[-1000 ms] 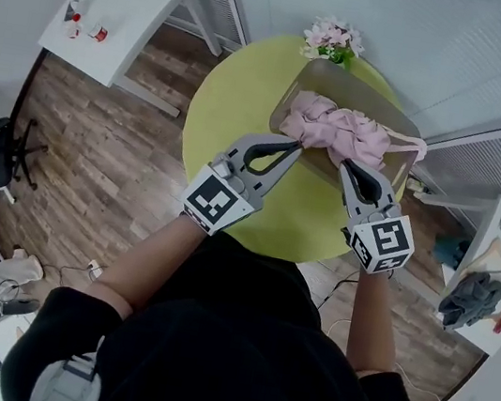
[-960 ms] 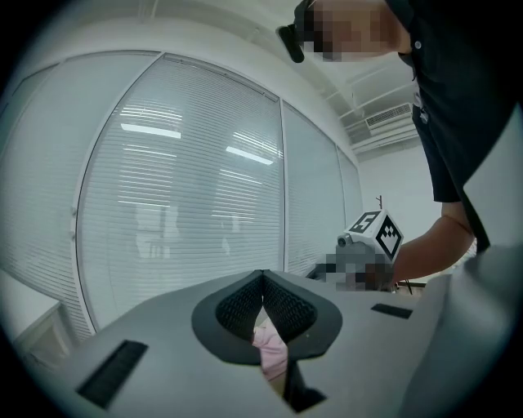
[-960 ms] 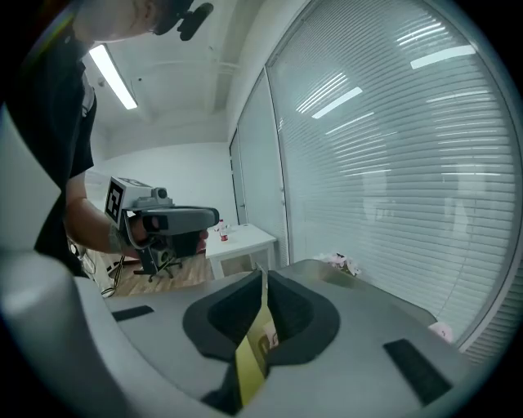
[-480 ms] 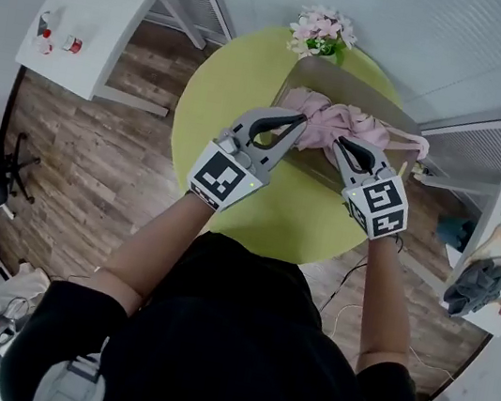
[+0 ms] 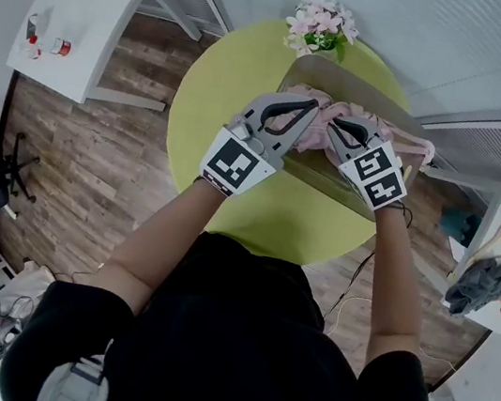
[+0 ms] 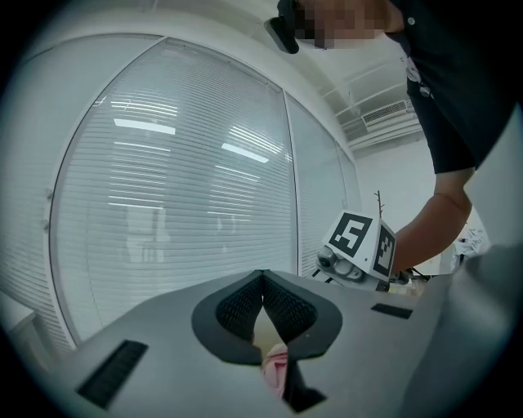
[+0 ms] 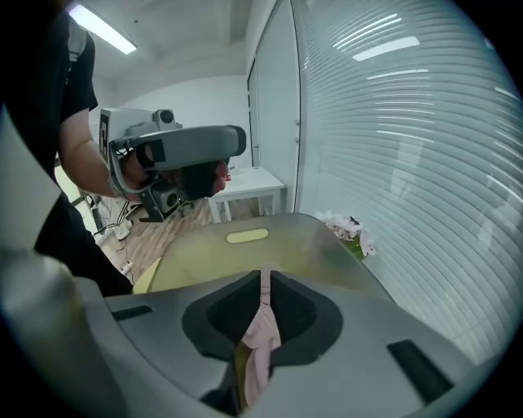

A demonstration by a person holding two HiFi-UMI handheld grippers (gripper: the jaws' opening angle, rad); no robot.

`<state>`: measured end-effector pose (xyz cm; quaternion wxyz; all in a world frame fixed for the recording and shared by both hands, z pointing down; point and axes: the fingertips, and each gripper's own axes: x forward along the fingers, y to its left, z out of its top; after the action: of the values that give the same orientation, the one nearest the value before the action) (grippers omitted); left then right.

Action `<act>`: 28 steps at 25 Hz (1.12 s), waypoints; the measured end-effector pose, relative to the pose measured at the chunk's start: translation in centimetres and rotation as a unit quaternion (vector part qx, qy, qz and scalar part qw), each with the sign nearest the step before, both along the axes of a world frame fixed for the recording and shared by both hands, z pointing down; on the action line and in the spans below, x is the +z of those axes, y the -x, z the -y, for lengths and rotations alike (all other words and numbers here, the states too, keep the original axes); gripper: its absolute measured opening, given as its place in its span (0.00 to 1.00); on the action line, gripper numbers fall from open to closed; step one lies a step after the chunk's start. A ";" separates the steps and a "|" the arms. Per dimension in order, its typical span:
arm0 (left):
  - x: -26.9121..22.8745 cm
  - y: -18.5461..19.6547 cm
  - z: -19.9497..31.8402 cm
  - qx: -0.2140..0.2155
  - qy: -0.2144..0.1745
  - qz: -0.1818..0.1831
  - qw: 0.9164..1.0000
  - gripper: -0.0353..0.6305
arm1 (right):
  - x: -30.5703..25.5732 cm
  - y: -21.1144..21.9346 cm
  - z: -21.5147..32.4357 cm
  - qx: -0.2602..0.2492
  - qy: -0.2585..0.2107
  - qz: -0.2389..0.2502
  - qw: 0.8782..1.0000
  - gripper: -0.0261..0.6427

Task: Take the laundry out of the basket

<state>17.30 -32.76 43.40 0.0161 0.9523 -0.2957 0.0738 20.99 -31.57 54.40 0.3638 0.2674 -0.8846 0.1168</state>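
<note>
Laundry (image 5: pixel 316 137), pink and bunched, sits in the basket (image 5: pixel 326 174) on the round desk (image 5: pixel 205 130). The left gripper (image 5: pixel 312 107) and right gripper (image 5: pixel 336 122) each have fingers pinched closed on its cloth. Grasping seems done; next, both should lift it clear of the rim.

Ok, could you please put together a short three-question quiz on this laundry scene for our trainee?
1. True or false: the right claw stands open and empty.
2. What stands at the far edge of the table, beyond the basket? A) a kettle B) a bunch of flowers C) a laptop
3. Fill in: the laundry pinched in the left claw is ___ in colour.

Key: 1 false, it is shut on a strip of the laundry; 2 B; 3 pink.
</note>
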 end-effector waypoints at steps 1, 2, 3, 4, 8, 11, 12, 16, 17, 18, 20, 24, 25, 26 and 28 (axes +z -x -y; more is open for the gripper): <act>0.2 -0.2 0.4 0.000 -0.001 -0.001 1.000 0.07 | 0.6 0.1 0.2 -0.010 0.006 -0.008 1.000 0.08; 0.3 -0.4 0.8 0.000 -0.002 -0.002 1.000 0.07 | 1.2 0.2 0.4 -0.020 0.013 -0.017 1.000 0.09; 0.4 -0.6 1.1 0.001 -0.005 -0.002 1.000 0.07 | 1.9 0.3 0.6 -0.031 0.022 -0.025 0.999 0.11; 0.5 -0.7 1.5 0.001 -0.007 -0.002 1.000 0.07 | 2.7 0.4 0.7 -0.040 0.031 -0.034 0.998 0.12; 1.1 -0.9 2.7 -0.004 -0.009 -0.002 1.000 0.07 | 6.1 0.6 0.9 -0.077 0.056 -0.073 0.993 0.19; 1.8 -0.7 3.4 -0.010 -0.007 -0.001 1.000 0.07 | 8.7 0.9 1.2 -0.110 0.067 -0.108 0.986 0.23; 2.0 -0.7 3.6 -0.011 -0.006 -0.001 1.000 0.07 | 9.6 0.9 1.3 -0.119 0.073 -0.118 0.983 0.25; 2.3 -1.0 4.3 -0.016 -0.008 -0.004 1.000 0.07 | 13.3 1.0 1.5 -0.162 0.113 -0.155 0.968 0.38; 2.3 -1.1 4.4 -0.017 -0.009 -0.004 1.000 0.07 | 14.2 1.0 1.5 -0.171 0.123 -0.161 0.964 0.42; 2.3 -1.1 4.6 -0.018 -0.009 -0.006 1.000 0.07 | 15.0 1.1 1.6 -0.176 0.130 -0.164 0.962 0.44; 2.2 -1.3 5.0 -0.021 -0.010 -0.011 1.000 0.07 | 16.2 1.5 1.8 -0.182 0.138 -0.164 0.960 0.47; 2.0 -1.4 5.4 -0.024 -0.010 -0.020 0.999 0.07 | 19.0 2.0 0.9 -0.212 0.161 -0.188 0.945 0.60; 1.9 -1.2 5.5 -0.026 -0.010 -0.019 0.999 0.07 | 19.6 2.0 0.8 -0.217 0.161 -0.198 0.942 0.63; 1.9 -1.1 5.5 -0.027 -0.010 -0.018 0.999 0.07 | 20.2 2.1 0.8 -0.218 0.160 -0.206 0.940 0.64; 2.0 -1.0 5.6 -0.028 -0.014 -0.016 0.999 0.07 | 20.9 2.2 0.8 -0.216 0.159 -0.214 0.939 0.67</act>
<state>18.32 -38.32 45.36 0.0097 0.9447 -0.3233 0.0536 18.75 -32.41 75.31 0.5992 0.0273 -0.7918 0.1148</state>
